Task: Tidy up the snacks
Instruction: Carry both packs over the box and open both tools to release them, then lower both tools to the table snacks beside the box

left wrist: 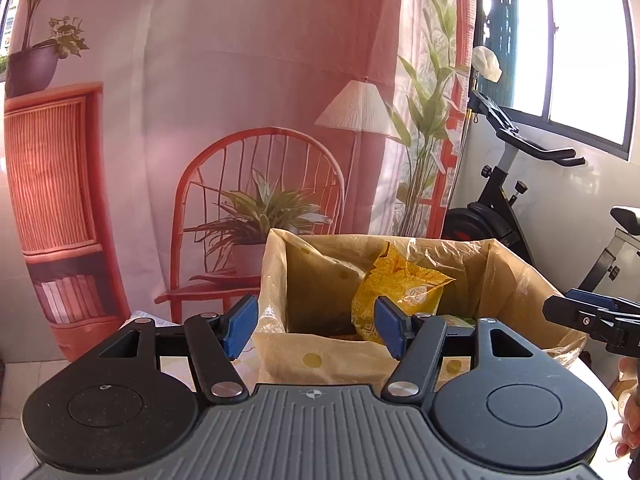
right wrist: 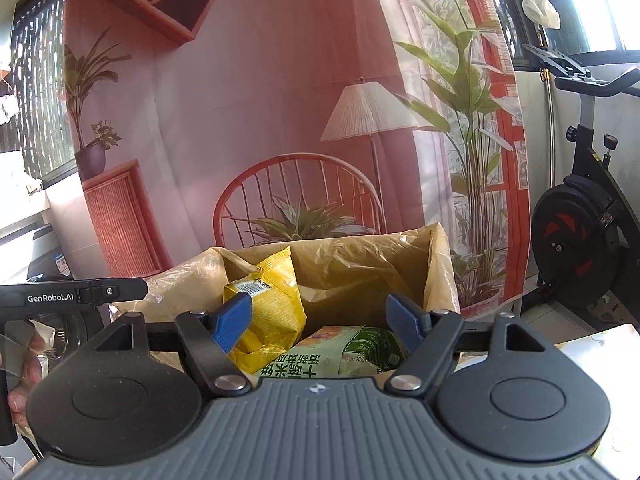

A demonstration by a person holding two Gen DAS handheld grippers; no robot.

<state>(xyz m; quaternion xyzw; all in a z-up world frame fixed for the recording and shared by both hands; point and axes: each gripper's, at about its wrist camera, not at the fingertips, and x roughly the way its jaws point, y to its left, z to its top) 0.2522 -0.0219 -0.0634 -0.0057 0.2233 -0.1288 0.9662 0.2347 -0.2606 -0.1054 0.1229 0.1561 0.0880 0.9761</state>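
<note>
A cardboard box lined with a yellowish plastic bag point(left wrist: 508, 276) point(right wrist: 436, 264) stands in front of both grippers. A yellow snack bag point(left wrist: 396, 288) point(right wrist: 268, 308) leans upright inside it. A green snack packet point(right wrist: 348, 354) lies flat in the box beside it. My left gripper point(left wrist: 316, 328) is open and empty, just in front of the box's near rim. My right gripper point(right wrist: 320, 324) is open and empty, above the box's near edge, with the two snacks between its fingers in view. The right gripper shows in the left wrist view point(left wrist: 592, 316); the left gripper's body shows in the right wrist view point(right wrist: 72, 294).
A printed backdrop point(left wrist: 240, 120) with a red chair, lamp and plants hangs behind the box. An exercise bike point(right wrist: 584, 216) stands at the right by the window. The table surface point(right wrist: 600, 340) shows to the right of the box.
</note>
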